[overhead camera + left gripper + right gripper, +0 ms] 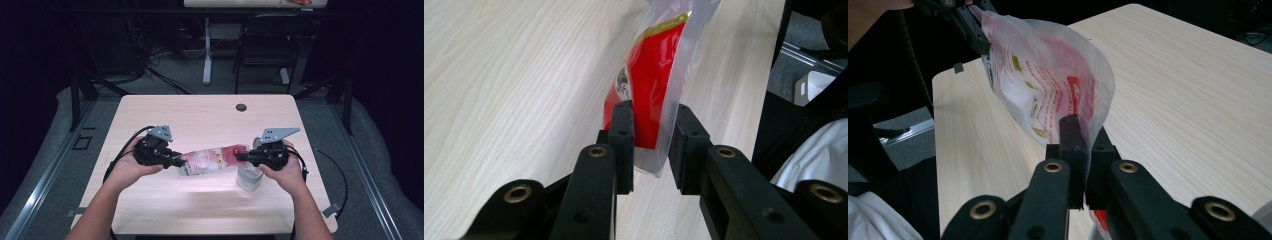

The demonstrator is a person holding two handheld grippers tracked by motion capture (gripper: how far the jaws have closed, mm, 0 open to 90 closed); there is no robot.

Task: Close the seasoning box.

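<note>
A translucent plastic pouch [210, 160] with red and white print hangs lengthwise between my two grippers, just above the wooden table [200, 115]. My left gripper [181, 162] pinches its left end; in the left gripper view the pouch [649, 85] sits between the pads of that gripper [651, 145]. My right gripper [240, 156] is shut on the pouch's right edge, and in the right gripper view that gripper [1083, 145] clamps the thin film of the bulging pouch [1048, 85]. Farther off there, the left gripper [975, 30] grips the opposite corner.
A small clear plastic cup [248, 178] stands on the table right under the right gripper. A round cable hole [241, 107] lies near the table's far edge. Beyond the table are a dark chair [265, 45] and a desk leg. Cables trail from both grippers.
</note>
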